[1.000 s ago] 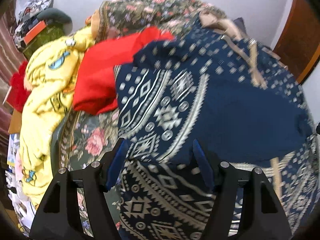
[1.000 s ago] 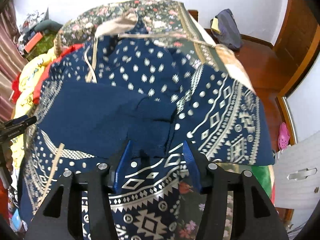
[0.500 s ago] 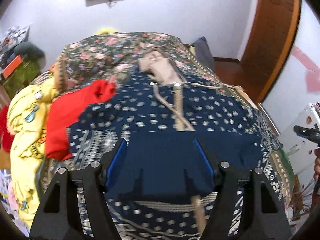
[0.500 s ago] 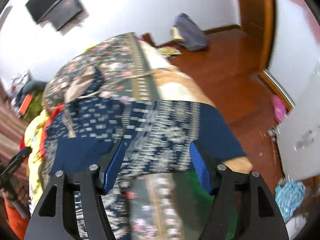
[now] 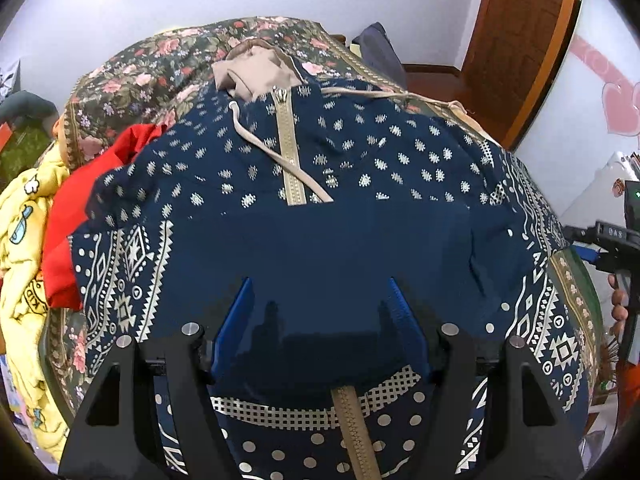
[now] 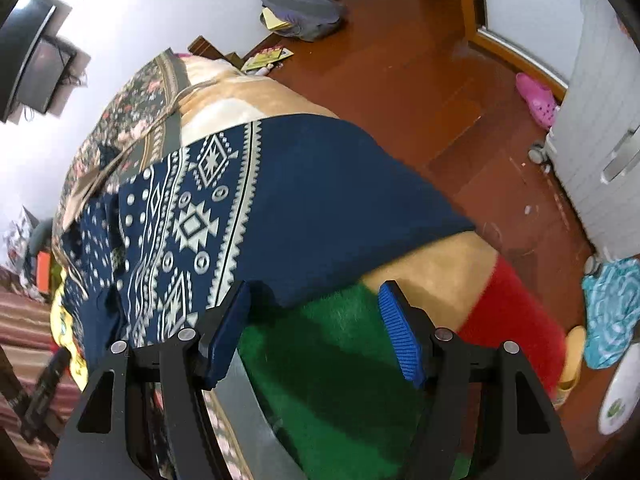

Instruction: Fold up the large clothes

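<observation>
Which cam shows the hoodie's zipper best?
Left wrist: the beige zipper runs down the navy patterned hoodie from the collar, and it shows again below the fold. Right wrist shows only the hoodie's patterned side over the bed edge; no zipper visible.

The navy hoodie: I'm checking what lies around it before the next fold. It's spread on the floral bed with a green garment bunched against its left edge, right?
Not green: the garment bunched against the left edge of the navy hoodie is red, as the left wrist view shows. The hoodie does lie spread on the floral bed.
</observation>
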`<move>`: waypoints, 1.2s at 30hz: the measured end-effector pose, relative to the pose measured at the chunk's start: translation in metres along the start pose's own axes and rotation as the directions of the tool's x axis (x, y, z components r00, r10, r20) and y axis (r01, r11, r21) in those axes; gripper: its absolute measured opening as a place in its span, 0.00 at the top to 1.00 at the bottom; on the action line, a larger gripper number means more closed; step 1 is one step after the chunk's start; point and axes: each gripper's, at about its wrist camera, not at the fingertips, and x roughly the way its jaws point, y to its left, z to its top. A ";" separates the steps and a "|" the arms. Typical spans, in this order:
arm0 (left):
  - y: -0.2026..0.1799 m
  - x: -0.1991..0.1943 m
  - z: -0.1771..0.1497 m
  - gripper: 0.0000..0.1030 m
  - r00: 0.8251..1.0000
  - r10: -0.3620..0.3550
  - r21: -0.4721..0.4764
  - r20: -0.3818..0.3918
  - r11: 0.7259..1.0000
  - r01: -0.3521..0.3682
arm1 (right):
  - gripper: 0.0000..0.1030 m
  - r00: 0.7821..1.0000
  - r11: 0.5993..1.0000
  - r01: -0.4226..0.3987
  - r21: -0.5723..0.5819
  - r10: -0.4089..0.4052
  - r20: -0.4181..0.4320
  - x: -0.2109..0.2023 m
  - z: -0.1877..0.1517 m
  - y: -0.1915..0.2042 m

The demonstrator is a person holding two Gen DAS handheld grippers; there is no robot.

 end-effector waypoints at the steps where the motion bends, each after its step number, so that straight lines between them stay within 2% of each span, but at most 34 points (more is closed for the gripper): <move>1: 0.000 0.002 -0.001 0.35 1.000 0.000 -0.002 -0.003 1.000 0.000 | 0.36 1.000 1.000 -0.011 0.016 0.010 0.005 0.003 0.003 -0.001; 3: 0.001 0.006 -0.002 0.35 1.000 0.006 -0.003 -0.011 1.000 -0.006 | 0.36 1.000 0.999 -0.010 0.036 0.009 0.018 0.007 0.008 -0.002; 10: 0.005 0.010 -0.003 0.35 1.000 0.013 -0.018 -0.023 1.000 -0.014 | 0.39 0.993 0.996 0.081 -0.027 -0.078 0.083 0.016 0.022 0.016; 11: 0.006 0.009 -0.004 0.35 1.000 0.016 -0.018 -0.023 1.000 -0.016 | 0.45 0.992 0.995 0.093 -0.043 -0.089 0.093 0.016 0.023 0.018; 12: 0.007 0.008 -0.004 0.35 1.000 0.017 -0.018 -0.021 1.000 -0.018 | 0.56 0.989 0.992 0.110 -0.060 -0.103 0.104 0.015 0.024 0.022; 13: 0.008 0.006 -0.005 0.35 1.000 0.019 -0.018 -0.019 1.000 -0.020 | 0.61 0.985 0.987 0.136 -0.082 -0.126 0.117 0.014 0.025 0.025; 14: 0.009 0.004 -0.006 0.35 1.000 0.023 -0.017 -0.017 1.000 -0.024 | 0.75 0.979 0.978 0.172 -0.116 -0.157 0.132 0.012 0.026 0.032; 15: 0.010 0.002 -0.006 0.35 1.000 0.028 -0.015 -0.014 0.999 -0.028 | 0.82 0.973 0.969 0.201 -0.141 -0.180 0.145 0.010 0.027 0.037; 19: 0.015 -0.009 -0.008 0.35 0.999 0.032 -0.020 0.004 0.999 -0.032 | 0.88 0.952 0.942 0.253 -0.223 -0.201 0.229 -0.008 0.028 0.058; 24: 0.023 -0.024 -0.009 0.35 0.999 0.029 -0.040 0.032 0.999 -0.028 | 0.89 0.937 0.921 0.227 -0.317 -0.118 0.329 -0.045 0.027 0.094; 29: 0.029 -0.039 -0.009 0.35 0.997 0.038 -0.046 0.066 0.998 -0.035 | 0.90 0.916 0.870 0.201 -0.449 -0.004 0.402 -0.081 0.014 0.151; 33: 0.034 -0.050 -0.012 0.35 0.996 0.041 -0.048 0.083 0.998 -0.037 | 0.90 0.917 0.833 0.133 -0.536 0.101 0.386 -0.089 -0.005 0.190; 36: 0.037 -0.057 -0.014 0.35 0.995 0.041 -0.047 0.096 0.998 -0.037 | 0.90 0.928 0.805 0.066 -0.589 0.167 0.332 -0.084 -0.024 0.213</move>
